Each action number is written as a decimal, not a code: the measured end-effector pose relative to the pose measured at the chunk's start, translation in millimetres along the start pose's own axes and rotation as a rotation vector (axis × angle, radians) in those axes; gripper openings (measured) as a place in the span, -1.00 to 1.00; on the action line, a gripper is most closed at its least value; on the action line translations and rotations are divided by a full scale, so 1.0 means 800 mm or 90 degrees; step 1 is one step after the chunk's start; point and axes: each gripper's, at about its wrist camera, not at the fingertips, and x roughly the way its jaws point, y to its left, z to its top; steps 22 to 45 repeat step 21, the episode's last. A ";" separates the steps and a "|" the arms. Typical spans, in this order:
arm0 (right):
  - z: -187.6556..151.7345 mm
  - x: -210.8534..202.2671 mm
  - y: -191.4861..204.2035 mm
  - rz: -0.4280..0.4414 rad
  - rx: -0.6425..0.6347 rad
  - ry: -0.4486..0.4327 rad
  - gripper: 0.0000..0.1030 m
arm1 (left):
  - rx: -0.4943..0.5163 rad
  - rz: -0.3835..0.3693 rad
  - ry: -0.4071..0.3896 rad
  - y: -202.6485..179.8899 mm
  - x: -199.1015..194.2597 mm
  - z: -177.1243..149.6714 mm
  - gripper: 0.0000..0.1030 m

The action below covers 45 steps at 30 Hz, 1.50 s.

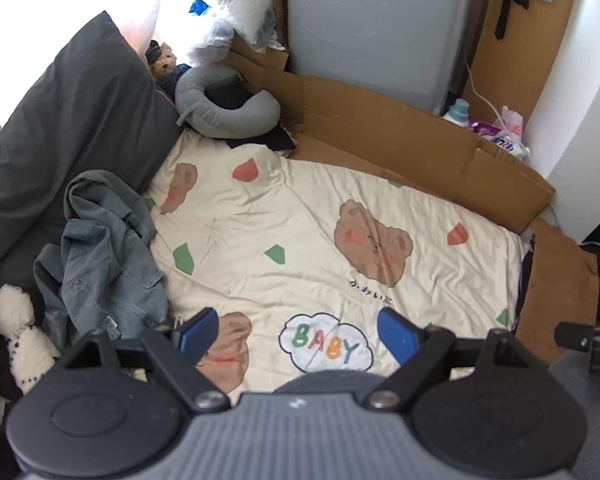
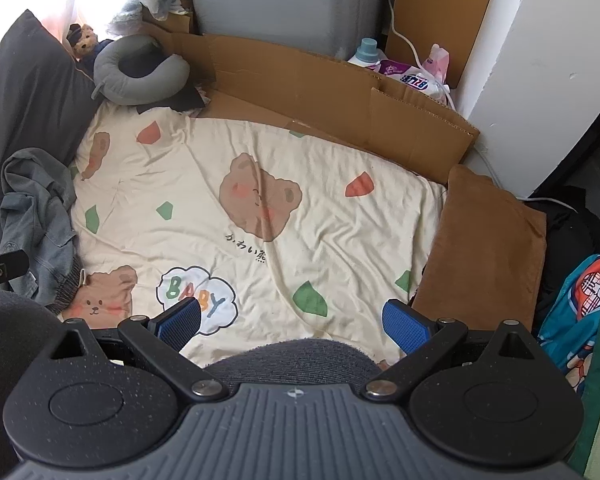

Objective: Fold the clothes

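Hovering wide, empty: left gripper (image 1: 296,332), right gripper (image 2: 294,322) | lying crumpled left of both: jacket (image 1: 104,256) | reaching for collar, pinching single layer, dragging onto sheet (image 1: 300,224)

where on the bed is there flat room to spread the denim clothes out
The cream bear-print sheet lies bare from the denim heap at its left edge across to the brown cushion and back to the cardboard. The far-left corner is crowded by the neck pillow.
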 end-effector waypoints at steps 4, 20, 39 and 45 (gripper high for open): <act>0.000 0.000 -0.002 0.012 -0.005 0.001 0.95 | 0.001 0.006 0.000 0.000 0.000 0.000 0.72; -0.001 -0.003 0.000 0.012 -0.001 -0.005 0.95 | -0.006 0.016 -0.004 0.005 -0.003 -0.001 0.73; -0.001 -0.003 0.000 0.012 -0.001 -0.005 0.95 | -0.006 0.017 -0.004 0.004 -0.003 -0.001 0.73; -0.001 -0.003 0.000 0.012 -0.001 -0.005 0.95 | -0.006 0.017 -0.004 0.004 -0.003 -0.001 0.73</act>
